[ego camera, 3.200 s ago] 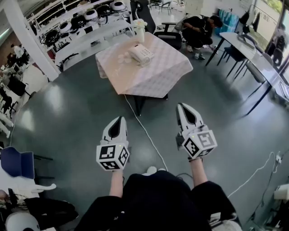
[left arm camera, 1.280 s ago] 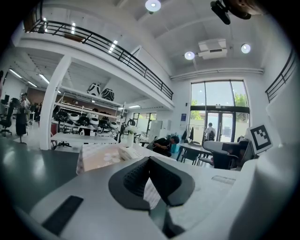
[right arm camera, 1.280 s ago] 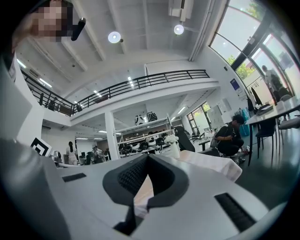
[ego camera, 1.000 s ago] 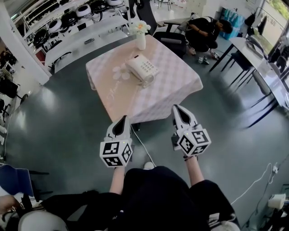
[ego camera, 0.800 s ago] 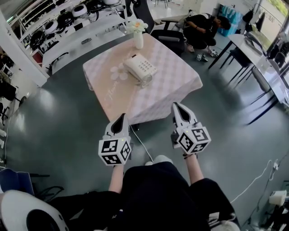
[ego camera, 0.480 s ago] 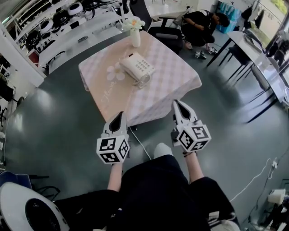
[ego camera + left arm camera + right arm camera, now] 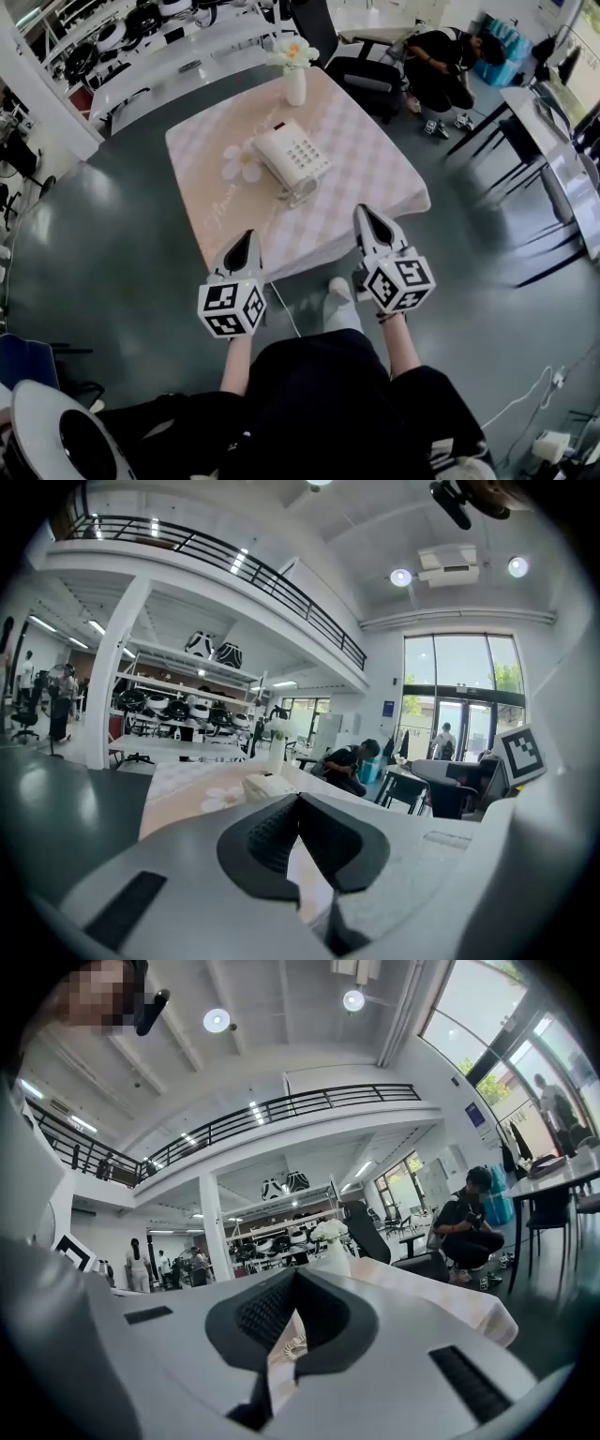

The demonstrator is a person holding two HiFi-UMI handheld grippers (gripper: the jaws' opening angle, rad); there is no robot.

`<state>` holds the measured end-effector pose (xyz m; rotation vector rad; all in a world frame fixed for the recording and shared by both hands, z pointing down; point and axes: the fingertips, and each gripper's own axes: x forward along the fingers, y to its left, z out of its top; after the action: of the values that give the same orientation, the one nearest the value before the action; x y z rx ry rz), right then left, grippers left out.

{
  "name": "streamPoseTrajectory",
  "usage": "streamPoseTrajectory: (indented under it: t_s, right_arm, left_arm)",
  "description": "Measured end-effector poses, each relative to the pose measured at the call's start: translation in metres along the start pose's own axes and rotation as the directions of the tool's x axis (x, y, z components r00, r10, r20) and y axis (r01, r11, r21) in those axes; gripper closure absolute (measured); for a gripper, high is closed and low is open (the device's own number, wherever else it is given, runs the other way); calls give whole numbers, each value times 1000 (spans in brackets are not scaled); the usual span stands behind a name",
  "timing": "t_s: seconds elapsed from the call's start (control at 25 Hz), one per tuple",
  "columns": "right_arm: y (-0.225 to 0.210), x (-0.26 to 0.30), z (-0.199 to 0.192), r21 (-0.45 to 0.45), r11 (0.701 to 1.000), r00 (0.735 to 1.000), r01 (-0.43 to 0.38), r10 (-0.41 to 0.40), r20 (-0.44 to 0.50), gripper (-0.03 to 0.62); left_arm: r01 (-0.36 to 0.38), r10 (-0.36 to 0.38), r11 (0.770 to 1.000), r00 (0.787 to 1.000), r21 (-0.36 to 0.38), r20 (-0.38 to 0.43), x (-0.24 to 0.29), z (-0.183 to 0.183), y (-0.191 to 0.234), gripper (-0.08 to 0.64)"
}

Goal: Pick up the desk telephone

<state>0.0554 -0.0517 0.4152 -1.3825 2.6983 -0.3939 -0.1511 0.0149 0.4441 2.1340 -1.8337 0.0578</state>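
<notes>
Fingers of the left gripper (image 7: 246, 236) and the right gripper (image 7: 364, 213) are pressed tip to tip, with nothing between them. The phone (image 7: 292, 157) lies near the middle of the checked-cloth table (image 7: 380, 173), its coiled cord (image 7: 300, 194) at its near end. A flat flower shape (image 7: 242, 162) lies just beside it on the left, and a vase (image 7: 294, 82) of flowers stands at the far edge. Both grippers hang just off the table's near edge, apart from the phone. Beyond the table a person (image 7: 450, 66) crouches near a black chair (image 7: 361, 75).
</notes>
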Motion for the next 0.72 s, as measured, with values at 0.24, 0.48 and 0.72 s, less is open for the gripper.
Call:
streamPoseTrajectory:
  t_s: [0.24, 0.48, 0.72]
  right_arm:
    - [-43, 55, 8, 9, 997, 994, -81, 82, -70, 600]
    - [-69, 105, 7, 76, 982, 976, -176, 184, -120, 600]
    - [-83, 144, -5, 82, 962, 943, -262, 273, -188, 600]
  left_arm:
    - [-83, 81, 994, 996, -65, -31, 55, 8, -7, 561]
    - [-165, 158, 975, 986, -149, -61, 97, 4, -13, 561]
    - [-251, 241, 949, 968, -191, -73, 125, 2, -8, 561]
